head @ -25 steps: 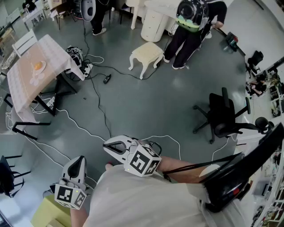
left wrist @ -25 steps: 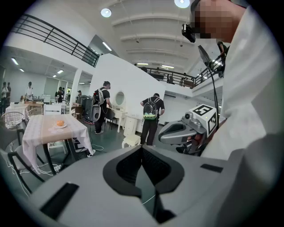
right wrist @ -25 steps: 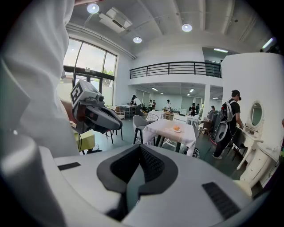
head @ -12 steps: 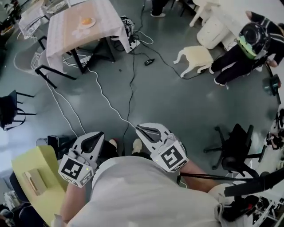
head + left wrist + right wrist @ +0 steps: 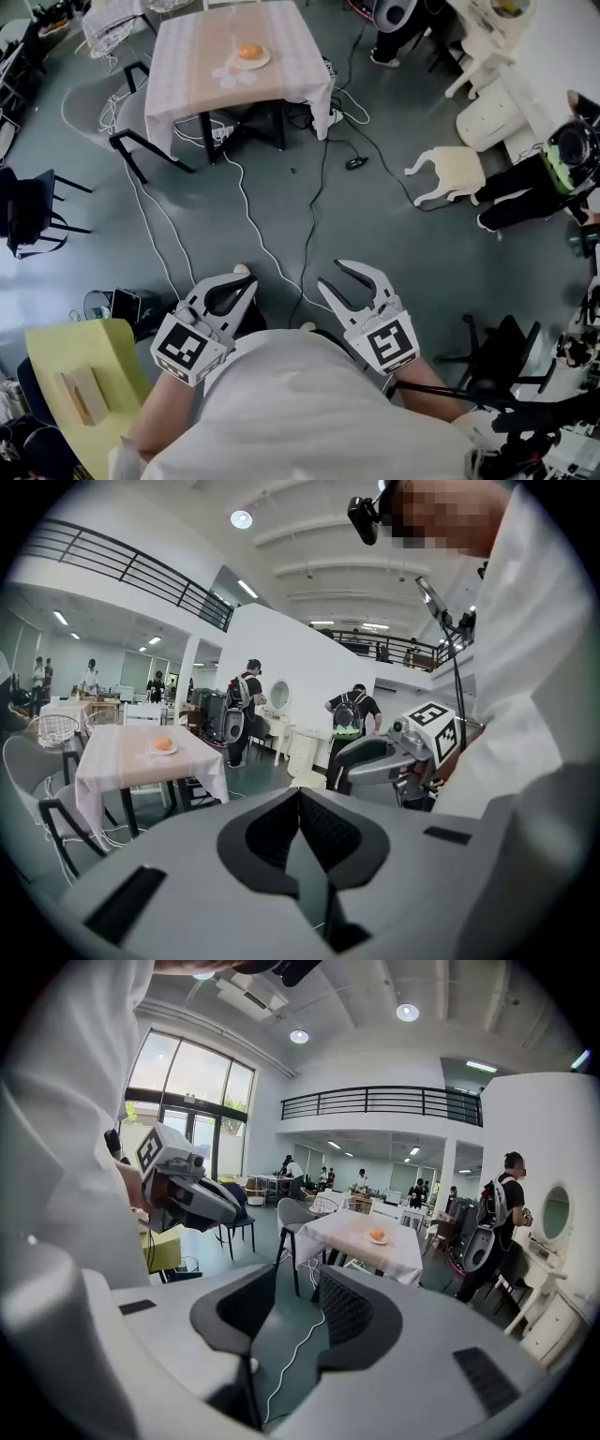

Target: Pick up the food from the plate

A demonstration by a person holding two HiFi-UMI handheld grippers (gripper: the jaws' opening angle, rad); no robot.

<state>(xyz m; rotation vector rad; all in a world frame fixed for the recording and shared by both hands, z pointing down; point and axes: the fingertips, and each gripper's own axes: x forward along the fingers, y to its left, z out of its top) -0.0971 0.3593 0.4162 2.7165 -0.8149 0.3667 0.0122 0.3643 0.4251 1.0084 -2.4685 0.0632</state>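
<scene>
- The food [image 5: 248,52] is a small orange lump, roundish from where I stand. It is too small in every view for me to make out a long axis or which way it points.
- It lies on a small white plate [image 5: 264,62] on top of the bench [image 5: 187,75], which wears a pale cloth. Both are well apart from me, across a stretch of grey floor [image 5: 394,225].
- A second ago the bench lay at the left edge of the head view, and half a second ago at the upper left. Now it is at the top, nearly straight ahead of both my grippers. The food sits on its plate just as it did then.
- My left gripper [image 5: 244,274] has its jaws pressed together with nothing in them, as before.
- My right gripper [image 5: 330,273] had its jaws together half a second ago, and they are opening now. Through the gap I see only the floor and a white cable [image 5: 291,1363].
</scene>
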